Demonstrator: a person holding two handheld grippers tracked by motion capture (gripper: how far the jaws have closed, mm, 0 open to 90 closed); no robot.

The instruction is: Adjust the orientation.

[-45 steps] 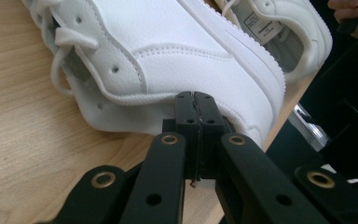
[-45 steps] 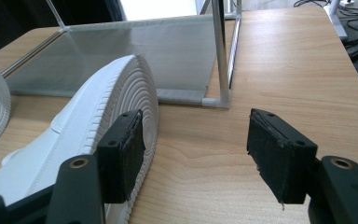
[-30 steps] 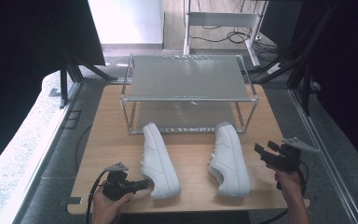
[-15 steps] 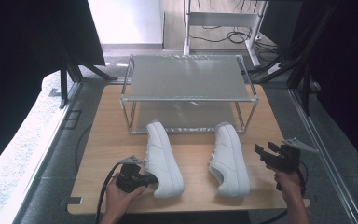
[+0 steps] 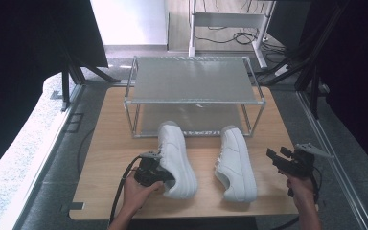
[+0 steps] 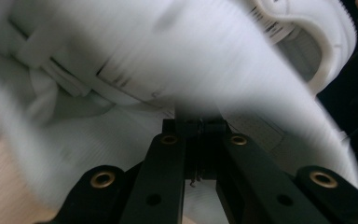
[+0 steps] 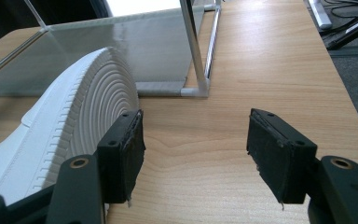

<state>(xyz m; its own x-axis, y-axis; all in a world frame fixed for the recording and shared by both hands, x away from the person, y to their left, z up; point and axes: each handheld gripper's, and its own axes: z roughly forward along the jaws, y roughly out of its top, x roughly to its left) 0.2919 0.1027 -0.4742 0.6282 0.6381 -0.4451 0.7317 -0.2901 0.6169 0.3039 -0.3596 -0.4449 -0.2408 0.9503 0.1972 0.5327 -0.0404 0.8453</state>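
Pale wooden worktop (image 5: 110, 143) carries a low two-tier metal rack with grey mesh shelves (image 5: 191, 86) at its far side and a pair of white leather sneakers in front of it. Dark floor and black frame legs surround the board.

At the near left, the left tool (image 5: 149, 171) is clenched on the heel end of the left white sneaker (image 5: 176, 155); in the left gripper view its black jaws stand nearly together with the shoe's blurred white upper (image 6: 168, 56) pressed right against them. Compared with a second ago, this tool has travelled from the bare wood beside the shoe in to its heel, and the sneaker now sits slightly turned, its toe just in front of the rack's lower shelf. That suggests the grip is made and the shoe is ready to be lifted toward the rack.

Well apart at the near right, the right tool (image 5: 282, 160) hangs released, its pads wide with only wood between them (image 7: 196, 135). The right white sneaker (image 5: 235, 163) lies untouched just beside it, the ribbed toe sole (image 7: 98, 88) next to one jaw.
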